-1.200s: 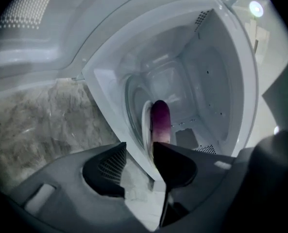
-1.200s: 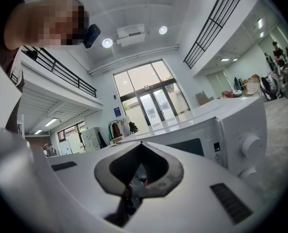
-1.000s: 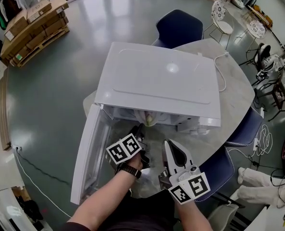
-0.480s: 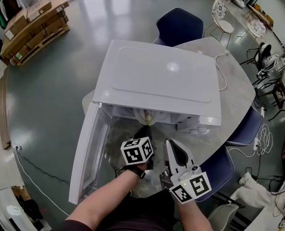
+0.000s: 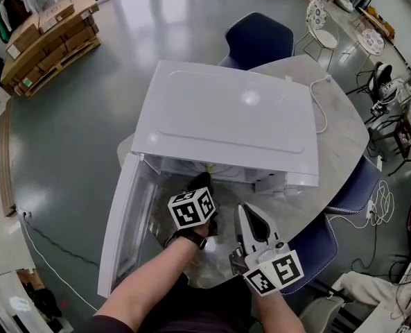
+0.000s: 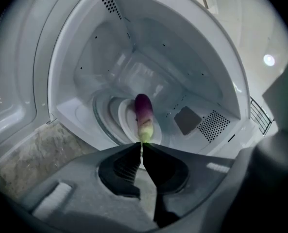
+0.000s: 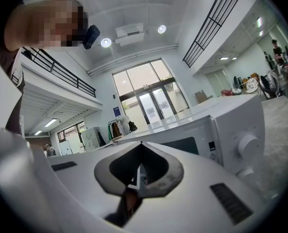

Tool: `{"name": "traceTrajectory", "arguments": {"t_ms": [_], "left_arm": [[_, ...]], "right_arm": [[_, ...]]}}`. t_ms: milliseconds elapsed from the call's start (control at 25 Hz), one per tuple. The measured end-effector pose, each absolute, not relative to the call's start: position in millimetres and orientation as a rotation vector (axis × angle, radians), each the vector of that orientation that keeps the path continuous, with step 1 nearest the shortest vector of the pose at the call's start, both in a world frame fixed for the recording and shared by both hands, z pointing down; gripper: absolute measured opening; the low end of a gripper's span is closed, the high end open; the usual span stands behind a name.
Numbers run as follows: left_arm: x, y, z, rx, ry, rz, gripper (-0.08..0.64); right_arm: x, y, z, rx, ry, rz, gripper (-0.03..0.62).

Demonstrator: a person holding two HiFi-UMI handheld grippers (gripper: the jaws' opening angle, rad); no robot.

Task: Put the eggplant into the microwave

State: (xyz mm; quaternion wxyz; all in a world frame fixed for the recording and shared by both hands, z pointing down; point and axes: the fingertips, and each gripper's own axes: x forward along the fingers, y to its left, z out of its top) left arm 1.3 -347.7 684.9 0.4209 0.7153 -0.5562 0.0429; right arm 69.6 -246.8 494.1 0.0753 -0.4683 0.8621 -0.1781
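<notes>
1. The eggplant is lying on the plate inside the microwave. In the left gripper view its long axis is running 12 to 6 o'clock, purple end pointing at 12, green end at 6 toward the jaws.
2. The left gripper is reaching into the opening and tilting downward. Its jaws have just been closing and are pressing together with nothing between them.
3. The right gripper is hovering outside at 5 o'clock of the left, pointing level, jaws together on nothing.
4. The door is hanging open at the microwave's 7 o'clock.
</notes>
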Motion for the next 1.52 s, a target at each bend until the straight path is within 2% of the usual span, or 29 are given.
{"name": "traceTrajectory", "arguments": {"t_ms": [560, 840, 1160, 1520], "left_arm": [[-6.7, -371.8, 683.7, 1.789, -1.418, 0.06, 0.02], [-7.9, -350.3, 669.4, 1.822, -1.428, 0.061, 0.02], [6.0, -299.6, 593.3, 2.047, -1.349, 0.049, 0.018], [0.5, -231.1, 445.2, 2.378, -1.272, -0.028, 0.009]], "right_arm": [[77.9, -251.3, 496.5, -1.417, 2.582, -0.55, 0.002], [74.4, -249.9, 497.4, -1.434, 2.595, -0.571, 0.002], [61.0, -241.4, 478.0, -1.439, 2.603, -0.624, 0.002], [38.2, -219.8, 414.6, -1.443, 2.62, -0.559, 0.002]]}}
